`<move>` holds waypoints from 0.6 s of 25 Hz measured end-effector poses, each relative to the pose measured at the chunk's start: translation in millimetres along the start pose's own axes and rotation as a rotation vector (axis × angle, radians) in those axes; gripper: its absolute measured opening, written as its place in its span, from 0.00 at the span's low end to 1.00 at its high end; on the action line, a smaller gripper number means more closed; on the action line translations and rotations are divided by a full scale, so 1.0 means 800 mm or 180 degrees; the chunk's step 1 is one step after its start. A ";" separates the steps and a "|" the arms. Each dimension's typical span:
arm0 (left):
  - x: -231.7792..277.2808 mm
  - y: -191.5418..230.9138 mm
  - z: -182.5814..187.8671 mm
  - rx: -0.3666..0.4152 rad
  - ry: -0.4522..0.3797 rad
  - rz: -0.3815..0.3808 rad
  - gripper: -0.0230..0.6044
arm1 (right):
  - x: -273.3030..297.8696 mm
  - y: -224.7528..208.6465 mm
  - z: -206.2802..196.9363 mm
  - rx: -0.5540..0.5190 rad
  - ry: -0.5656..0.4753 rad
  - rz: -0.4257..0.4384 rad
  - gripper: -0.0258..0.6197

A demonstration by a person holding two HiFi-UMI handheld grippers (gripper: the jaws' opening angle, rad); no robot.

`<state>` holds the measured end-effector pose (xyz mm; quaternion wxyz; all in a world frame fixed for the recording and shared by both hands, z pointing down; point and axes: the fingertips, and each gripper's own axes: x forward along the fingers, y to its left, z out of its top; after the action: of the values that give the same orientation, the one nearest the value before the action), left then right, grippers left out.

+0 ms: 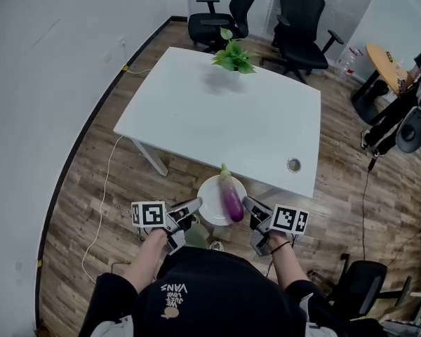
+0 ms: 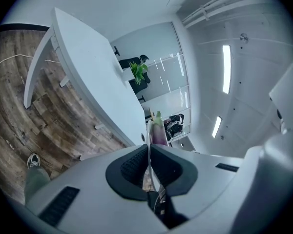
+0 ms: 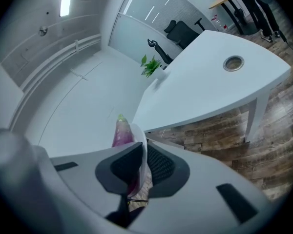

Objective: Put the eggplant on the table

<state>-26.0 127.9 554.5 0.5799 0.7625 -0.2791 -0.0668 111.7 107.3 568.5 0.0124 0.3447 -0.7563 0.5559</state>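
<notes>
A purple eggplant [image 1: 231, 196] with a green stem lies on a round white plate [image 1: 209, 194] held in the air just short of the white table's [image 1: 231, 114] near edge. My left gripper [image 1: 194, 208] is shut on the plate's left rim and my right gripper [image 1: 250, 208] on its right rim. In the left gripper view the gripper [image 2: 148, 153] pinches the thin plate edge [image 2: 148, 134], with the eggplant [image 2: 159, 130] beyond. The right gripper view shows that gripper [image 3: 142, 154] clamped on the rim [image 3: 139, 134], the eggplant [image 3: 121, 133] to its left.
A potted green plant [image 1: 233, 56] stands at the table's far edge and a cable grommet [image 1: 293, 164] sits near its front right corner. Black office chairs [image 1: 298, 20] stand behind. A person [image 1: 396, 114] stands by a round wooden table [image 1: 384, 63] at right.
</notes>
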 end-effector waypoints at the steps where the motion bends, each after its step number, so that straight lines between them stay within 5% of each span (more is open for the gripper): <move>1: -0.002 0.003 0.009 0.0009 -0.0001 -0.0005 0.08 | 0.008 0.003 0.005 -0.0009 -0.0013 0.0002 0.10; 15: -0.013 0.032 0.149 0.0161 0.0238 -0.0100 0.08 | 0.112 0.045 0.071 0.0066 -0.0306 -0.0038 0.10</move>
<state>-94.2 27.7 537.8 0.5693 0.7832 -0.2468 -0.0403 44.7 18.4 552.8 -0.0242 0.3755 -0.7483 0.5464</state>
